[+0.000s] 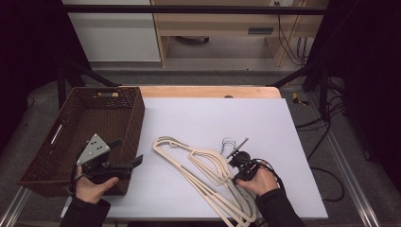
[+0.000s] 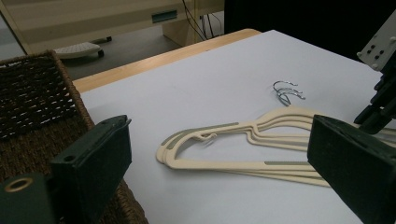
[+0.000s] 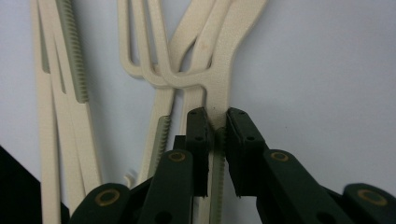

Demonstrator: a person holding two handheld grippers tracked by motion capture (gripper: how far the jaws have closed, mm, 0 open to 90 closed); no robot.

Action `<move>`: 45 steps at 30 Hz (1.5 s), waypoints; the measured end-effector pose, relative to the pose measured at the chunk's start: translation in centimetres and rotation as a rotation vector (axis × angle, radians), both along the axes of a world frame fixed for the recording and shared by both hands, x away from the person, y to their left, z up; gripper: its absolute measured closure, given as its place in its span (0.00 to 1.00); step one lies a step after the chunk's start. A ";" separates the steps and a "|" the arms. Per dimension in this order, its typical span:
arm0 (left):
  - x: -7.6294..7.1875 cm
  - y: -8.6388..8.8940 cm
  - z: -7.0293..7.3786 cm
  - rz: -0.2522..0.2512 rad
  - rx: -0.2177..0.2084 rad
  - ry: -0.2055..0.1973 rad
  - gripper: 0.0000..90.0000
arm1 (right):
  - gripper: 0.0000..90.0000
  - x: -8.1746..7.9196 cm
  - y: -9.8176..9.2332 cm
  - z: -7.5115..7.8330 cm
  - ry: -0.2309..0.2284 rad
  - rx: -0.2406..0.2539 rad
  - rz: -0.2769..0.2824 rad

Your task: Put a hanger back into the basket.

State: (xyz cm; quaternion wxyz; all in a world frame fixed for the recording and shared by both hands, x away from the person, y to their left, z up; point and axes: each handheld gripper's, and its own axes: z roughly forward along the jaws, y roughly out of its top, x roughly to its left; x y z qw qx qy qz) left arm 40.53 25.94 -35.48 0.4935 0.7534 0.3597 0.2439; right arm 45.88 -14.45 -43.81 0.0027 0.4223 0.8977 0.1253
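From the high view, a stack of cream plastic hangers [image 1: 203,177] lies on the white table sheet [image 1: 198,118], to the right of the brown wicker basket [image 1: 134,120], with the wire hooks [image 1: 229,143] at the stack's far end. The right gripper [image 1: 239,163] sits on the stack just near of those hooks, and the left gripper [image 1: 127,153] hovers over the basket's near right corner, on the hangers' left. In the left gripper view that gripper's jaws stand spread wide with nothing between them, and the hangers lie ahead on the sheet, well apart from the pads, the basket wall rising at the left. In the right gripper view the right gripper [image 3: 215,133] has its jaws pinched on the shoulder bar of the topmost hanger [image 3: 219,81], just below where the notch hooks branch off (the ribbed grip strip runs down between the pads). The step in hand looks like separating one hanger for the basket: it should go best with a slow, level lift so the bars nested beneath slide free instead of riding up. The thin bar could twist in so narrow a pinch, so the free gripper may need to steady the stack's far shoulder.
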 end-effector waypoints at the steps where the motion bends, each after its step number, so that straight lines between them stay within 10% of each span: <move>1: 0.0 0.0 0.0 0.000 0.000 0.001 0.07 | 0.89 -0.1 0.1 -0.1 -0.002 -0.014 -0.004; 24: 0.1 -0.2 -0.2 -0.007 0.010 0.008 0.07 | 0.89 0.0 0.0 -0.9 -0.042 -0.084 0.060; 45: 0.0 -0.6 -0.1 -0.024 0.023 0.010 0.07 | 0.90 -0.9 -2.4 2.3 -0.156 0.026 0.071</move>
